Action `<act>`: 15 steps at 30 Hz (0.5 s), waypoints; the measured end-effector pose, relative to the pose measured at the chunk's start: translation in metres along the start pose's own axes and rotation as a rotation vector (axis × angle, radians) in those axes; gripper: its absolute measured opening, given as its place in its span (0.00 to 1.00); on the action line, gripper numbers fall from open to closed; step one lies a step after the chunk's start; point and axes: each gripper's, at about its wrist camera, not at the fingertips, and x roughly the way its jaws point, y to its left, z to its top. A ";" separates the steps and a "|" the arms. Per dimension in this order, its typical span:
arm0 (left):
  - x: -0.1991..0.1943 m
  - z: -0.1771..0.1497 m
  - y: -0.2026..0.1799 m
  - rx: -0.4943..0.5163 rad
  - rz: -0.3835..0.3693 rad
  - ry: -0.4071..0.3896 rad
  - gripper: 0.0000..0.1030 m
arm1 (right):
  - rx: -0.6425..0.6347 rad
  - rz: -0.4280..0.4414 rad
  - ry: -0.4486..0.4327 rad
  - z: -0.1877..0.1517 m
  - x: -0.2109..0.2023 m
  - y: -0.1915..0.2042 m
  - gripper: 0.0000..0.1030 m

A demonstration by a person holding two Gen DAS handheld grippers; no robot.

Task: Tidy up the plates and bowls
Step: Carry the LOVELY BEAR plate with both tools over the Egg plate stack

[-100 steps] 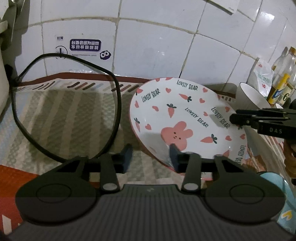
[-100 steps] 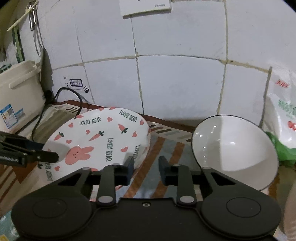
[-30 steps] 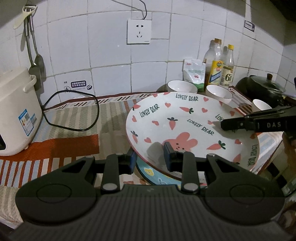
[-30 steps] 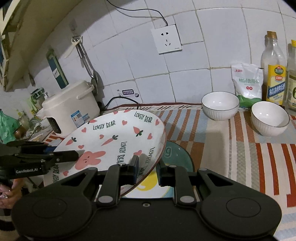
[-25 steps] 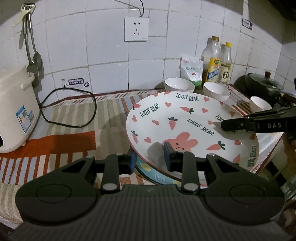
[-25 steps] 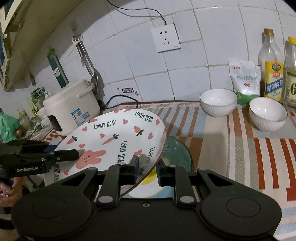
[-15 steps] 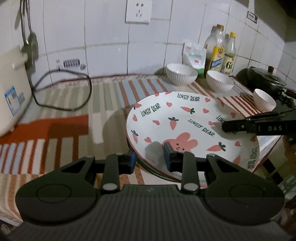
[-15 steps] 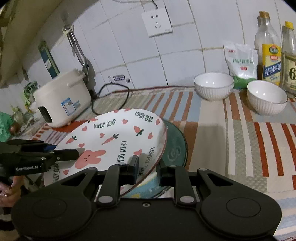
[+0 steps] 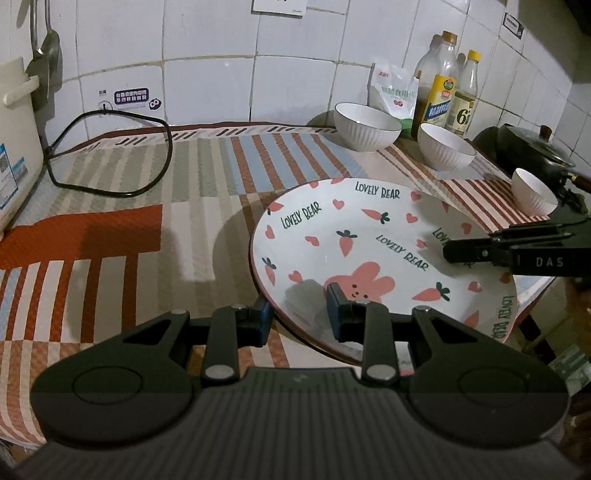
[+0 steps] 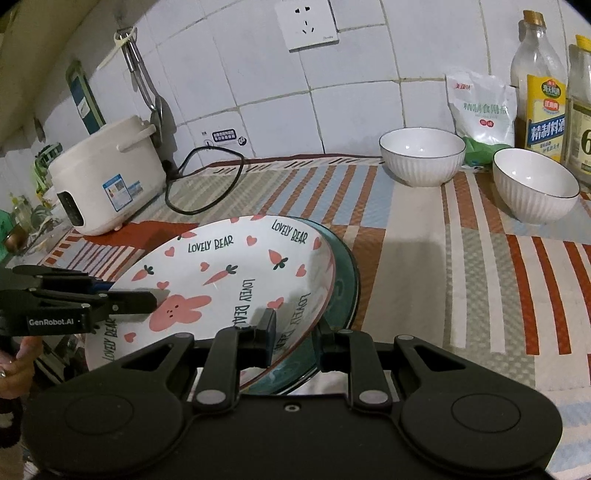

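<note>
The bunny plate is covering most of the teal plate beneath; the wall socket is running off the top edge.

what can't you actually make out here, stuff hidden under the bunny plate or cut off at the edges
- Green plate: right wrist view shows only its rim; the bunny plate covers its pattern, and whether the two touch is unclear.
- Rice cooker: cut by the left wrist view's edge.
- Wall socket: cropped at that view's top.
- Bottle labels: too small to read.
- Dark pot: dim, details lost.
</note>
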 end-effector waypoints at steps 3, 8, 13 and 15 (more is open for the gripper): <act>0.001 0.000 -0.001 0.008 0.007 0.003 0.28 | -0.006 0.008 0.007 0.000 0.004 -0.002 0.25; 0.006 0.002 0.004 -0.010 0.003 0.029 0.28 | -0.038 0.004 0.004 0.000 0.009 0.001 0.25; 0.007 0.002 0.004 -0.014 0.003 0.023 0.28 | -0.069 0.001 -0.004 0.000 0.011 0.001 0.26; 0.008 0.001 0.004 -0.021 0.003 0.023 0.28 | -0.087 0.004 -0.006 0.000 0.011 0.001 0.26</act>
